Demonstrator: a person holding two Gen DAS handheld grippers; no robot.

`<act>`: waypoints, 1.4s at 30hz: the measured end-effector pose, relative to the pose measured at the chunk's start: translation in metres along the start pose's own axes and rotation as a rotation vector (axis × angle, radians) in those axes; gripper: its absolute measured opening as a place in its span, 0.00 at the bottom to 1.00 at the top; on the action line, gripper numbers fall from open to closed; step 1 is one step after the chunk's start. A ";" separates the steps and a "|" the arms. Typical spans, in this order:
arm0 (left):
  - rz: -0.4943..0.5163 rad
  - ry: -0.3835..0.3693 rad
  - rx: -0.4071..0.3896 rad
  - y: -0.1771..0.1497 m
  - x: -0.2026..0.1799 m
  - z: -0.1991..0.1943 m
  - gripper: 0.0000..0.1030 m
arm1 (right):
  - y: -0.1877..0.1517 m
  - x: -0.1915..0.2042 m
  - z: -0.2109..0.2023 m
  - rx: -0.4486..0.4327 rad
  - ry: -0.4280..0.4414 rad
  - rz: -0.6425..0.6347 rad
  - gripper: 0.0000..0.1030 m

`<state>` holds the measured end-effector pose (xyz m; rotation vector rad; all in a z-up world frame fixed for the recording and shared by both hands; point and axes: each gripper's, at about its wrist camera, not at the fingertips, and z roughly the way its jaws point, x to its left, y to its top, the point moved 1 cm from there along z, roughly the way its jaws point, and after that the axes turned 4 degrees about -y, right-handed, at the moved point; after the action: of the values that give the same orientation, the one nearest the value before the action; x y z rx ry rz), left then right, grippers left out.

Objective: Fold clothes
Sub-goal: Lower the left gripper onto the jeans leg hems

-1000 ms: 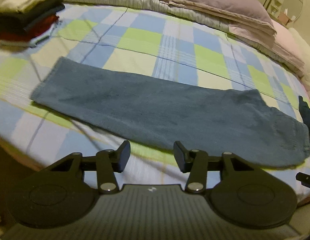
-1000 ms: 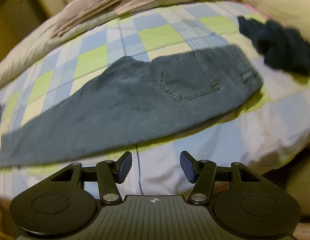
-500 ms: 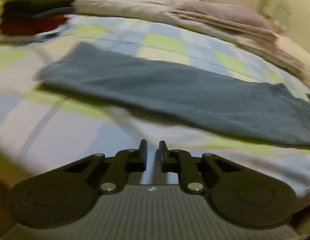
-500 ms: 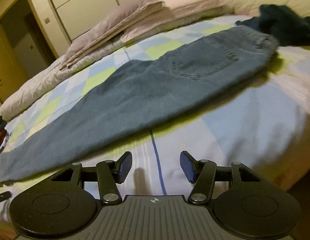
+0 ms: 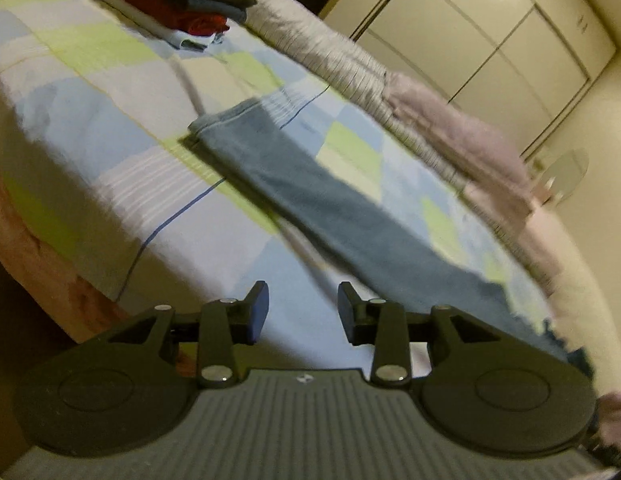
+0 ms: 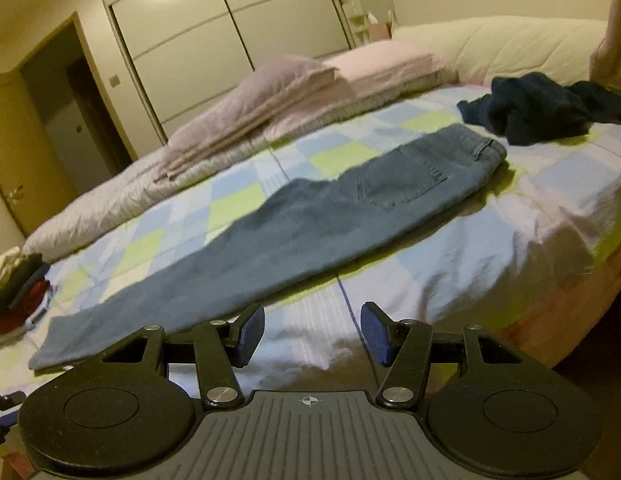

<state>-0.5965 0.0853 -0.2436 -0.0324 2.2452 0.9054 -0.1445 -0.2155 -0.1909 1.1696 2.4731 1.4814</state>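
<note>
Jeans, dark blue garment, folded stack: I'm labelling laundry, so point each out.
jeans [image 6: 310,232], right wrist view, on the thigh below the back pocket.
dark blue garment [image 6: 542,110], right wrist view, middle of the crumpled heap.
folded stack [image 5: 178,0], left wrist view, on its red layer.

Ahead of our matt black plastic tongs [image 6: 312,332] we see faded blue denim jeans [image 6: 294,232] on a soft checked cotton sheet [image 6: 490,248].

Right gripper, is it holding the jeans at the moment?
No, the right gripper is open and empty, hovering over the bedsheet short of the jeans, which lie flat.
</note>
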 end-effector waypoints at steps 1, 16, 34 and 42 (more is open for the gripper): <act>-0.009 -0.016 -0.011 0.001 -0.004 -0.006 0.32 | 0.000 0.001 -0.007 -0.012 0.010 0.001 0.55; 0.072 0.002 0.033 -0.018 -0.088 0.011 0.35 | 0.002 -0.053 0.014 0.040 0.046 0.107 0.55; -0.538 0.053 -0.054 0.039 0.035 0.116 0.42 | 0.021 -0.045 0.094 0.135 -0.087 0.050 0.55; -0.650 0.102 -0.118 0.043 0.070 0.139 0.41 | 0.021 -0.015 0.136 0.188 -0.092 0.008 0.55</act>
<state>-0.5766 0.2186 -0.3313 -0.8262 2.0569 0.6768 -0.0696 -0.1173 -0.2538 1.2462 2.5930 1.1878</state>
